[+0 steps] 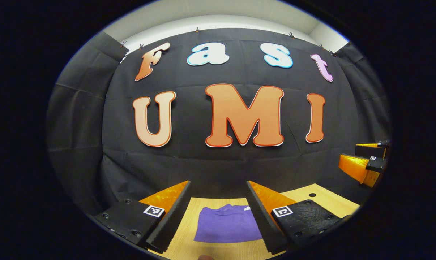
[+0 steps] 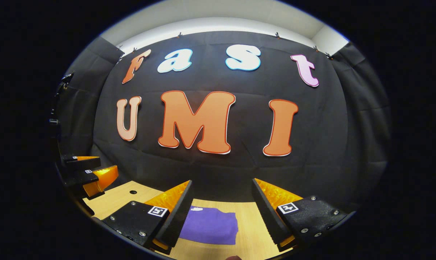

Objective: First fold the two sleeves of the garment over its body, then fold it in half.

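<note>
While both the left gripper [image 1: 218, 216] and right gripper [image 2: 221, 213] hover with jaws spread apart, the purple garment [image 1: 227, 225] lies folded on the bench [image 1: 323, 200].

Brightness: dim booth, dark wall cloth [image 1: 218, 162] soaking up the light.
Source: a pale strip of ceiling [image 2: 218, 21] glows along the top.
Glare: none on the wooden surface [image 2: 254, 224], evenly lit.
Shadows: soft, faint.
Distortion: strong fisheye bowing, edges curving hard.
Focus: centre crisp, rim slightly soft.
</note>
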The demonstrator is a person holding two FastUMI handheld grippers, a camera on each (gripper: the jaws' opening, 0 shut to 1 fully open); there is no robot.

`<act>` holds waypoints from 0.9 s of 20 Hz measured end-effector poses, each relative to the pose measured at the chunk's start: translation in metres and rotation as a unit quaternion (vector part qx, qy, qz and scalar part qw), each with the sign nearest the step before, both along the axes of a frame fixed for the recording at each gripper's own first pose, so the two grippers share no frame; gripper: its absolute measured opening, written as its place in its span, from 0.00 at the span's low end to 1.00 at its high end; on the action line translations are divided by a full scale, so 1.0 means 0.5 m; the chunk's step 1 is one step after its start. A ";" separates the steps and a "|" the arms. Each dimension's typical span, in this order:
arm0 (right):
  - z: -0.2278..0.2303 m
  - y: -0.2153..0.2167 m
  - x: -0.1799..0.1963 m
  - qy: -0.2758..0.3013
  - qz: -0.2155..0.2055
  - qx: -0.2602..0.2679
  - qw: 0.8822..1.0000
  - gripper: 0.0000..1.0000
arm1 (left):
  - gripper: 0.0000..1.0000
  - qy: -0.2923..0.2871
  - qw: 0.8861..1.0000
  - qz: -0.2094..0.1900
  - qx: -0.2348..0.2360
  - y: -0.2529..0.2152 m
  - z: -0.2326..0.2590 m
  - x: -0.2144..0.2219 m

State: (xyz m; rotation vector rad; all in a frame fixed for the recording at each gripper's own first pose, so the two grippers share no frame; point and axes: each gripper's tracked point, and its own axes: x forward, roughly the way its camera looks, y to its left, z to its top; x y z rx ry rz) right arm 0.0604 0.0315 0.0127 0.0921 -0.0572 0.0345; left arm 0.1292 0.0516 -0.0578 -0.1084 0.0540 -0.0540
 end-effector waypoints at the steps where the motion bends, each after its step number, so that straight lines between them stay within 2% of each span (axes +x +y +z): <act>1: -0.005 0.001 -0.002 0.004 0.002 0.005 1.000 0.95 | 0.93 0.000 1.000 0.000 0.001 -0.001 -0.004 -0.001; 8: -0.012 -0.004 -0.007 0.001 0.001 0.004 1.000 0.95 | 0.93 -0.006 1.000 -0.006 0.010 -0.013 -0.007 -0.014; 11: -0.021 0.006 -0.013 0.002 0.010 -0.001 1.000 0.95 | 0.93 -0.026 1.000 -0.008 0.015 -0.018 0.006 -0.019; 18: -0.035 0.014 -0.024 0.002 0.043 -0.009 0.999 0.95 | 0.92 -0.022 0.999 -0.011 0.021 -0.038 -0.003 -0.041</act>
